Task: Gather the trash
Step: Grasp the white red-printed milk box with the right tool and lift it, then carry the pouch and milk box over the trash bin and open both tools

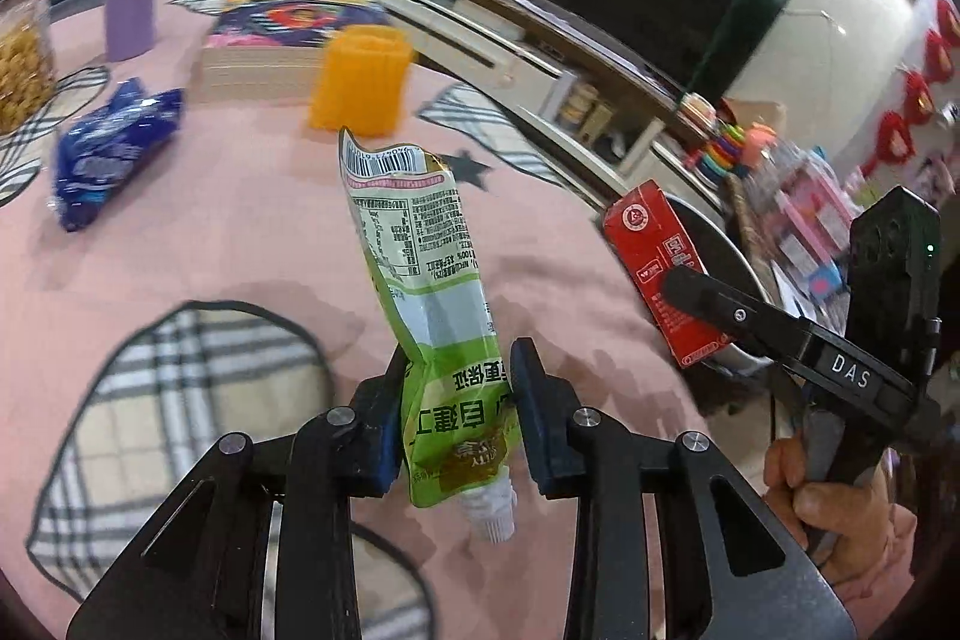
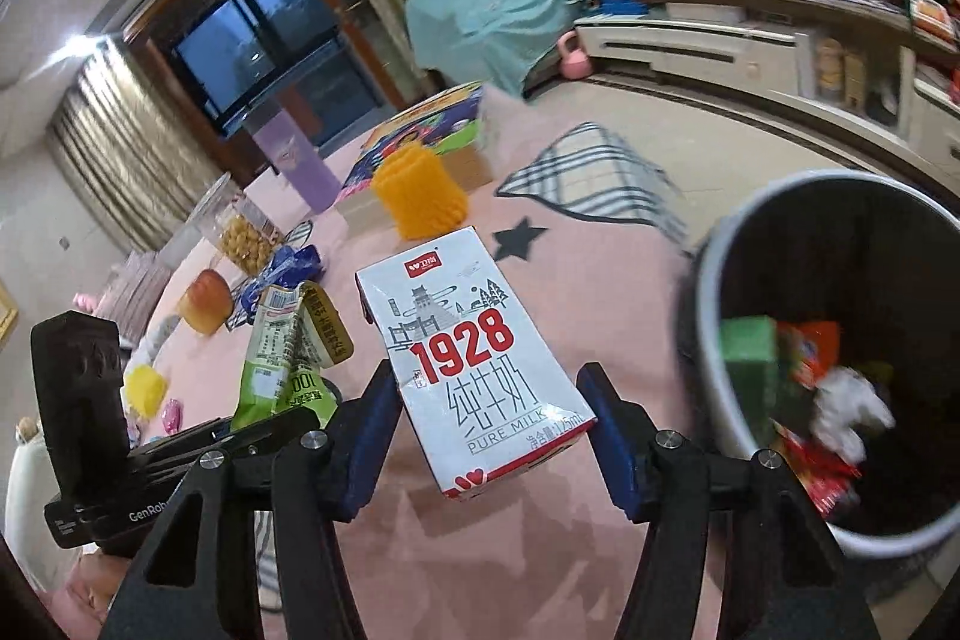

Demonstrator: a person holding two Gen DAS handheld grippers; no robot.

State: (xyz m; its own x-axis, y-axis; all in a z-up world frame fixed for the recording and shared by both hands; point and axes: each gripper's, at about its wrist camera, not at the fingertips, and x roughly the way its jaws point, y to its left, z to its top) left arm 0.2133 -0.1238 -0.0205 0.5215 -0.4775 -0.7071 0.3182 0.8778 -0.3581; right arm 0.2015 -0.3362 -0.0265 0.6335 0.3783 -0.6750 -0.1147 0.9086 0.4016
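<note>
Both handheld grippers were loaded with rubbish above a pink tablecloth (image 1: 252, 232), caught midway through the carry to a bin.

To the right of the right gripper (image 2: 489, 430) and slightly beyond it stood the grey trash bin (image 2: 708, 316), its mouth open and already holding a green box, red wrappers and crumpled white paper. That gripper was clamped on a white milk carton (image 2: 474, 358) marked "1928" and "PURE MILK", the blue pads pressing its two sides, the carton tilted and lifted clear of the cloth.

Left of it, the left gripper (image 1: 459, 421) pinched a green spouted drink pouch (image 1: 420, 280) low on its body, jaws narrow, the flattened top rising ahead of the fingers and the white spout hanging back toward the camera. Both tools pointed forward and downward; a hand (image 1: 840, 496) could be seen wrapped around the right tool's handle.

Farther ahead of the left gripper lay a blue snack wrapper (image 1: 114, 154) and an orange ribbed holder (image 1: 363, 79), neither yet touched.

Judged from the scene, the step in hand was transport. The next move appeared to call for swinging each load over the bin's mouth, then releasing, with the carton likely first, since it sat nearer the rim.
</note>
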